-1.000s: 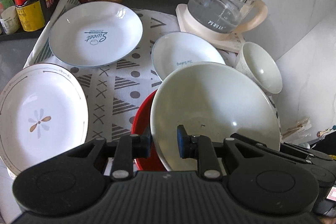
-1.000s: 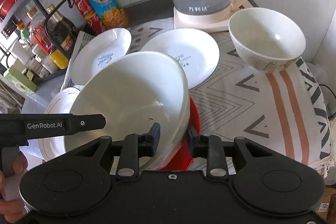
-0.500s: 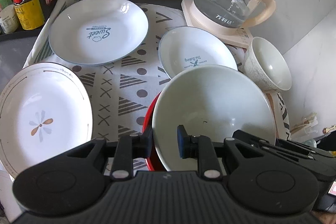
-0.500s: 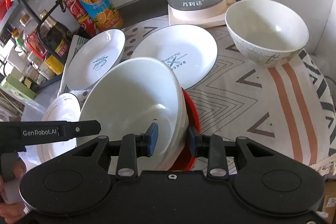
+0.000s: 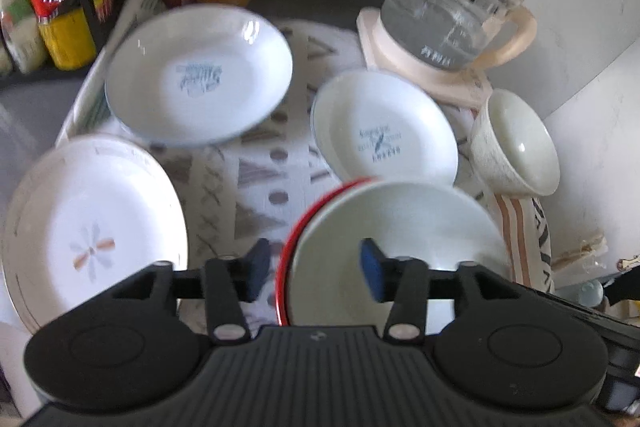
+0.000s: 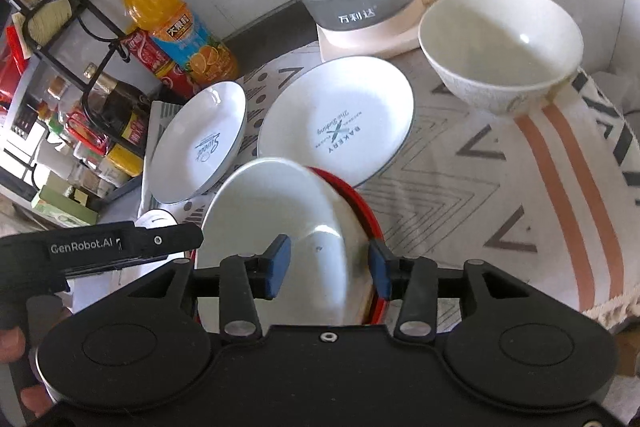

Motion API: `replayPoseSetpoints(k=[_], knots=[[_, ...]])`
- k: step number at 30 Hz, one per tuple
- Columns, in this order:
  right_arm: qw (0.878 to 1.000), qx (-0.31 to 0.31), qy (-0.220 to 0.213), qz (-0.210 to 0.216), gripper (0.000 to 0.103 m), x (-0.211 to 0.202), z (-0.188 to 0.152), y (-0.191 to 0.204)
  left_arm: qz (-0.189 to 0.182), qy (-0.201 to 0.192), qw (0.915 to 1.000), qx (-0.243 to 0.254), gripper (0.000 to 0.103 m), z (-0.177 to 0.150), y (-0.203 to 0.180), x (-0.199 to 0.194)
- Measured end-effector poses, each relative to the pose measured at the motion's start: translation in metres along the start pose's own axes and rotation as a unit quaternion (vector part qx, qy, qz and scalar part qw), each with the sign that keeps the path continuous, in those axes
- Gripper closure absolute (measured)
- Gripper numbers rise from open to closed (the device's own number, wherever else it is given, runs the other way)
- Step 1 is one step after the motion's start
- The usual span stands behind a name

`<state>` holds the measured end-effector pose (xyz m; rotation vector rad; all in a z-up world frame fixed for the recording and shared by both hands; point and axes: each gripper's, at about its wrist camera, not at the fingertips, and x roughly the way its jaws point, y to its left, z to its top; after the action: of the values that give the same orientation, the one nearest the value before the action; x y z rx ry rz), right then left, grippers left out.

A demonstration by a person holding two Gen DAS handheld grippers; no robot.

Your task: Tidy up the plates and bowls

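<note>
1. Left gripper: jaws opening, blue pads apart and clear of the rim. Near rim of white bowl and red bowl sits between them, not pressed.
2. Right gripper: jaws opening too, pads apart. Far-side rim of white bowl stands in the gap, no pad contact visible.
3. White bowl nested in red bowl, bottom centre of both views. Red shows only as a thin rim around it, on the left in the left wrist view, on the right in the right wrist view.
4. Left wrist view blurred. Flower plate at left edge, plate with blue print upper centre-left, bakery plate centre, just beyond the nested bowls.
5. Speckled bowl at right of left view, just beside the bakery plate and in front of the kettle. In right view same bowl upper right, upright on the cloth.
6. Patterned cloth covers the table under all the dishes.
7. Juice bottle and sauce bottles in wire rack, upper left of right view.
8. Other handheld unit, marked GenRobot.AI, enters right view from lower left; fingers visible at the left edge.
</note>
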<state>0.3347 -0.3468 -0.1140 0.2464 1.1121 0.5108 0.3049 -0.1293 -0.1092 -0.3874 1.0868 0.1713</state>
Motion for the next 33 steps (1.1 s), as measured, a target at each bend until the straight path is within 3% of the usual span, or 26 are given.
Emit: replayPoseSetpoints(k=[4, 6, 15, 33], knots=[[0.999, -0.012, -0.028, -0.010, 0.040, -0.014, 0.005, -0.001, 0.004, 0.001, 1.0000, 0.004, 0.051, 0.006, -0.003, 0.002], [0.999, -0.009, -0.039, -0.012, 0.037, -0.018, 0.009, -0.006, 0.001, -0.006, 0.9999, 0.014, 0.050, 0.008, -0.008, 0.000], [0.995, 0.028, -0.078, -0.054, 0.033, -0.032, 0.025, -0.046, -0.016, -0.027, 0.9991, 0.027, 0.030, 0.019, -0.036, 0.006], [0.982, 0.103, -0.123, -0.104, 0.033, -0.027, 0.053, -0.114, -0.071, -0.041, 0.9943, 0.068, 0.030, 0.053, -0.106, 0.049]])
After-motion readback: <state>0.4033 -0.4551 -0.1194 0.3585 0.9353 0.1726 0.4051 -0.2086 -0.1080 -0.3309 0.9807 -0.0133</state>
